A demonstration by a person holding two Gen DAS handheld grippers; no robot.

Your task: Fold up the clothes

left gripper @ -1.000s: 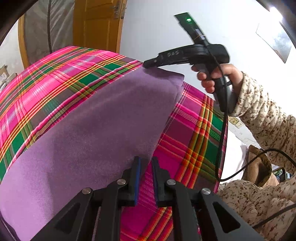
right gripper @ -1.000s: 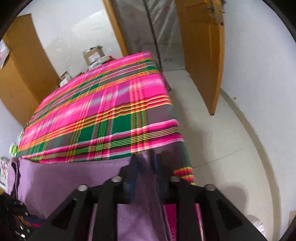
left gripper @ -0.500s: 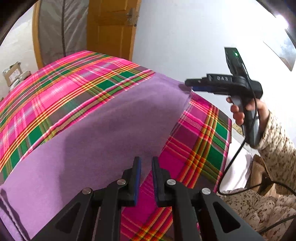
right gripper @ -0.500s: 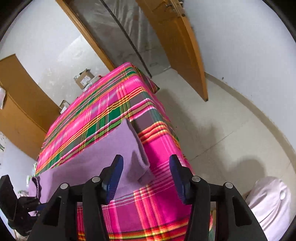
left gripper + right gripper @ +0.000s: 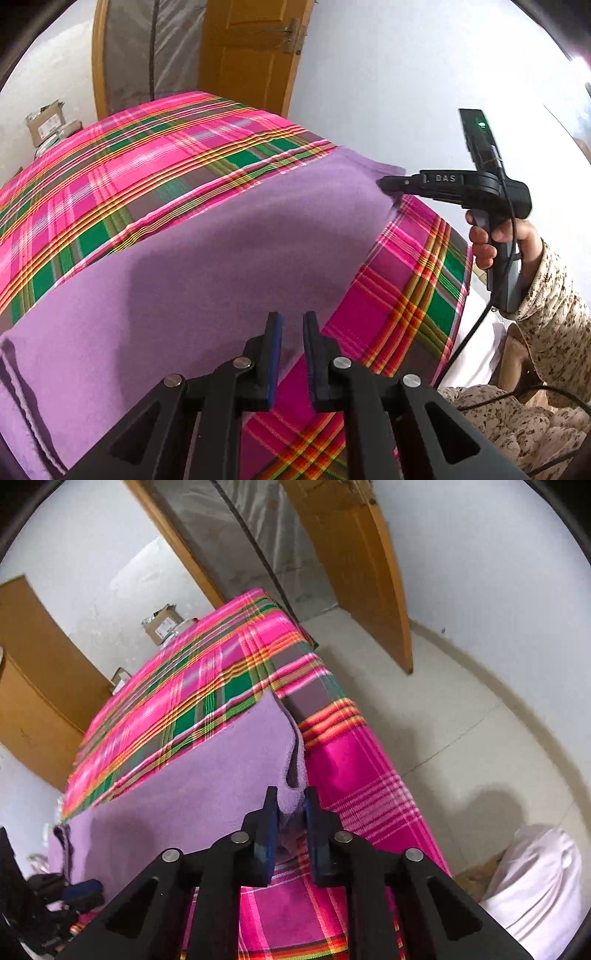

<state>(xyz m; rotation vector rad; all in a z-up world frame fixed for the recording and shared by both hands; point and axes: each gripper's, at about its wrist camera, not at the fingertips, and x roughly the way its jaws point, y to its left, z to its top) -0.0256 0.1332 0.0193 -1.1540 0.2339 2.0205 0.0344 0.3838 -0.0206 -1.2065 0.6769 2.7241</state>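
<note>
A purple cloth (image 5: 221, 277) lies spread on a table under a pink and green plaid tablecloth (image 5: 129, 166). My left gripper (image 5: 291, 332) stands at the cloth's near edge. Its jaws are nearly together, and the edge runs into the narrow gap. In the right wrist view the right gripper (image 5: 290, 812) is closing. A bunched fold of the purple cloth (image 5: 207, 775) sits pinched between its blue pads at the right end of that edge. From the left wrist view the right gripper (image 5: 382, 182) bites the cloth's far corner, held by a hand (image 5: 495, 240).
The table's corner drops to a pale tiled floor (image 5: 461, 701). An orange wooden door (image 5: 369, 572) stands open behind it. Cardboard boxes (image 5: 48, 122) sit past the far edge. A white bag (image 5: 535, 878) lies on the floor at the right. A black cable (image 5: 472, 332) hangs from the right gripper.
The right gripper let go of the cloth's corner, stood wide open half a second ago, and has closed on the cloth's edge again. The left gripper kept its narrow gap while shifting sideways.
</note>
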